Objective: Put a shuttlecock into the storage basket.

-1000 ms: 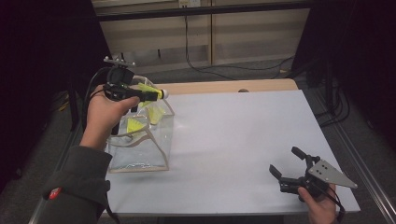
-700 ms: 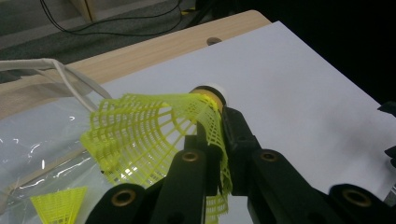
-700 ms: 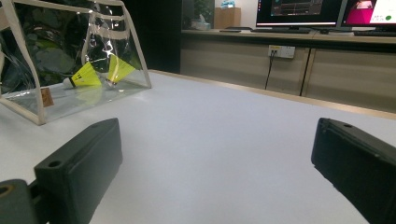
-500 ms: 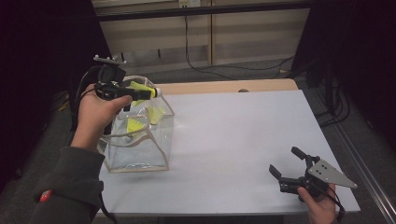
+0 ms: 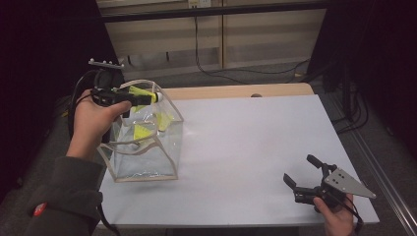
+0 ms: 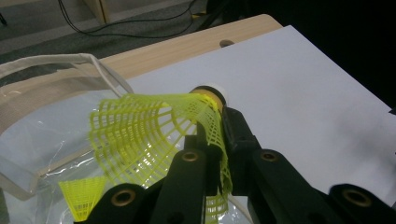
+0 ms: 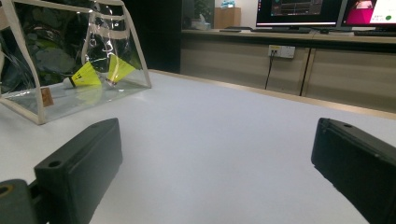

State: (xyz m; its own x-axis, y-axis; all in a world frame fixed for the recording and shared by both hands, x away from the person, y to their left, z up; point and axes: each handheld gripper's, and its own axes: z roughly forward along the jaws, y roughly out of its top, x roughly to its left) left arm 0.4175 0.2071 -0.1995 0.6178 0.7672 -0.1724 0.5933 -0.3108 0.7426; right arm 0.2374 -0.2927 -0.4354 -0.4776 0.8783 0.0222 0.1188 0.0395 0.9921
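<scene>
The yellow shuttlecock [image 5: 139, 95] was clamped by its skirt in the left gripper [image 5: 129, 97], above the mouth of the clear bag [image 5: 147, 147] at ten o'clock on the table [image 5: 246, 142]. It had shifted slightly left, so a drop seemed close. Two more shuttlecocks [image 7: 100, 71] lay inside. The right gripper [image 5: 301, 178] rested at five o'clock, jaws apart and empty.
</scene>
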